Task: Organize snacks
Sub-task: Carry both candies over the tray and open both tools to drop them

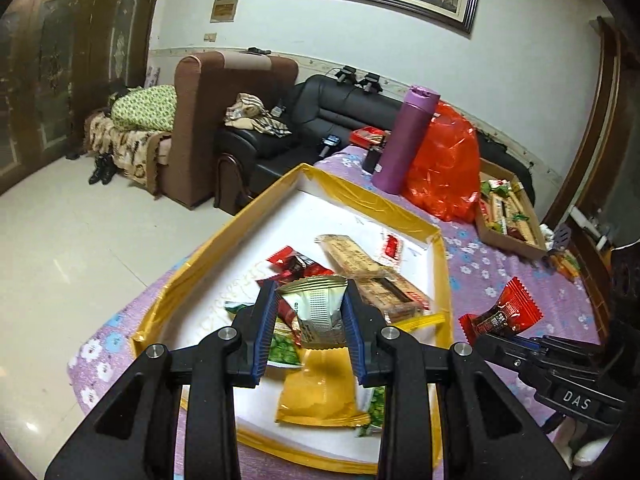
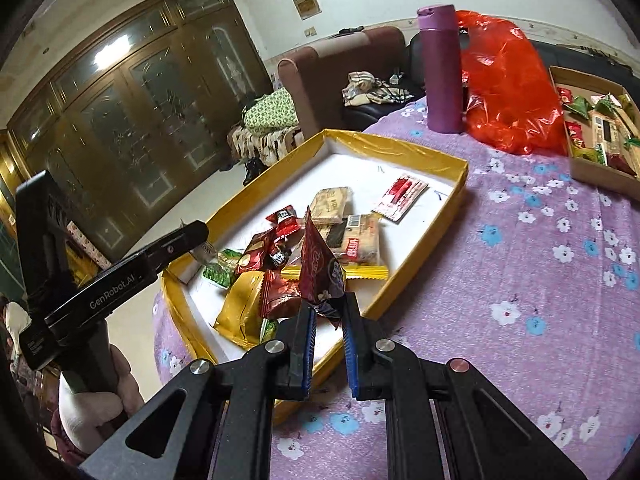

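— Holding what? 
— Left gripper [image 1: 311, 312] clamps a pale packet [image 1: 318, 310] above the yellow tray [image 1: 256, 208].
— Right gripper [image 2: 326, 312]? 
— Pinching a red packet [image 2: 320, 268] beside the tray's near edge.

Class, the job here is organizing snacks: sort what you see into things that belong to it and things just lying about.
Belongs to the job:
left gripper, holding a pale snack packet
right gripper, holding a dark red snack packet
yellow-rimmed tray
cardboard box

Just lying about:
purple flask
orange plastic bag
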Motion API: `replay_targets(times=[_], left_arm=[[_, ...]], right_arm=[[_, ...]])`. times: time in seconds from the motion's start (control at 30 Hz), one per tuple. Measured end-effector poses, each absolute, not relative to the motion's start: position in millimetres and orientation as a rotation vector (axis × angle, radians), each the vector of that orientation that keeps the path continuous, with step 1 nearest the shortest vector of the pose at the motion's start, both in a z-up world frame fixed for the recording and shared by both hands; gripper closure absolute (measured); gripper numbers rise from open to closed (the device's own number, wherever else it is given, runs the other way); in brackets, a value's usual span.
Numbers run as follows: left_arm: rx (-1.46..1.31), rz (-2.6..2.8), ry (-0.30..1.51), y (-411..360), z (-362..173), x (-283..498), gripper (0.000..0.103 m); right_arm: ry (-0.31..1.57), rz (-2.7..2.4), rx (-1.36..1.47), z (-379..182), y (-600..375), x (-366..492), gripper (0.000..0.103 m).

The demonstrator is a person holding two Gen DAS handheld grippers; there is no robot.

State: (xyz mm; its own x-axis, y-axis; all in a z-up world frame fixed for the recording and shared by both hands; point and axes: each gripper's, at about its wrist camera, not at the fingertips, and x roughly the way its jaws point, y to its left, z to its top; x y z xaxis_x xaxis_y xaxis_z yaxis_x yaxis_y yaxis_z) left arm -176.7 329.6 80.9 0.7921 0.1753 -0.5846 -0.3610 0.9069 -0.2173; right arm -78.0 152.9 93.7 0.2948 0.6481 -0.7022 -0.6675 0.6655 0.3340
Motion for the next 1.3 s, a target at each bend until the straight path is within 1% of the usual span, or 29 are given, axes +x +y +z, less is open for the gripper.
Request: replay_targets(times=[0.33, 0.67, 1.13, 1.3], left_arm=[[-0.243, 0.342, 0.607, 335.6, 81.6, -165.4, 0.073], [-0.212, 0.348, 0.629, 340.4, 76.0, -157.2, 0.073], [-0.218, 0.321, 0.650, 340.6, 71.4, -150.8, 0.073], [-0.270, 0.254, 0.644, 338.6, 74.7, -157.4, 0.073]], right_arm=[[0.931, 0.887, -0.087, 94.2, 192.4, -73.0, 0.091], [0.945, 0.872, -0.135, 92.2, 224.3, -60.4, 0.091], [0.950, 0.836, -0.109, 90.8, 222.6, -44.1, 0.091], [0.964, 0.861, -0.083, 91.2, 215.4, -51.1, 0.091]])
